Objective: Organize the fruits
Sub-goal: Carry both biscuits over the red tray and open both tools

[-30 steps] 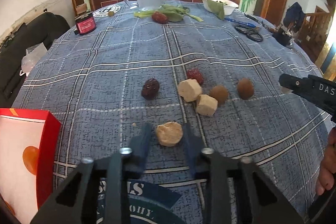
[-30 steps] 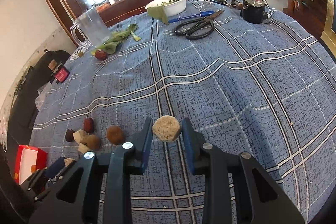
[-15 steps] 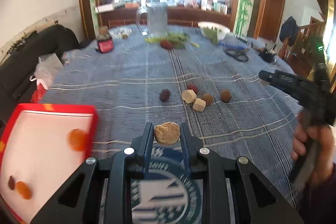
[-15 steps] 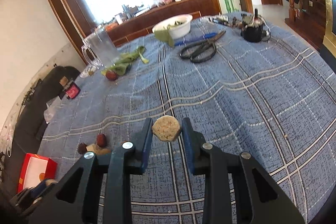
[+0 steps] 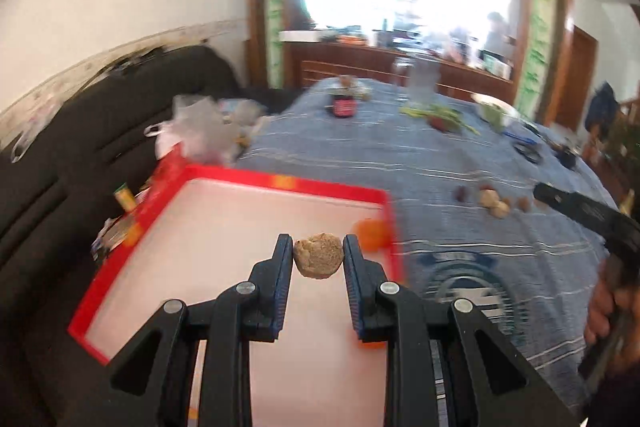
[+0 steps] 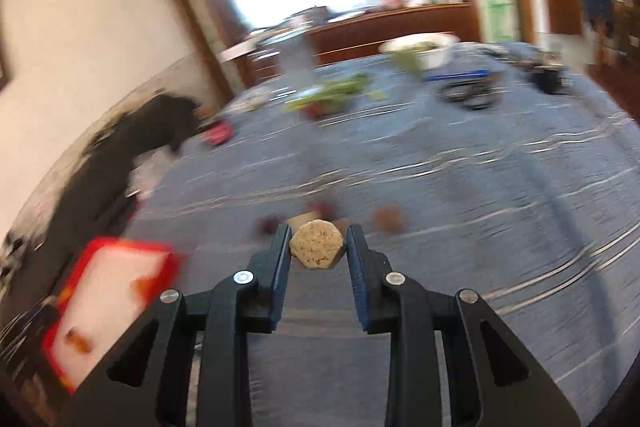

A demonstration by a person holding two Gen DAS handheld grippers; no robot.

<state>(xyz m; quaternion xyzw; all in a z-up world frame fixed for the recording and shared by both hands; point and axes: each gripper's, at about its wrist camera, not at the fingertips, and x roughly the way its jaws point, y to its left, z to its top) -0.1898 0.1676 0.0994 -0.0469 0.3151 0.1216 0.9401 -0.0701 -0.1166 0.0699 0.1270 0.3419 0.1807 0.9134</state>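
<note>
Fruit chunks sit clenched in both tools: left tool (image 5: 319,259), right tool (image 6: 318,247)

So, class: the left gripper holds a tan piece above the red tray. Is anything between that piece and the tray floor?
Nothing visible. The left gripper holds the tan piece over bare floor of the tray; the orange fruit sits to its right.

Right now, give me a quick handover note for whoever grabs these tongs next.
Left tongs: shut on a tan peeled piece, held above the red tray.
Right tongs: shut on another tan piece, over the blue tablecloth.
Done: orange fruit lies in the tray.
Left: release both pieces into the tray, then collect the small group of fruits on the cloth.
</note>
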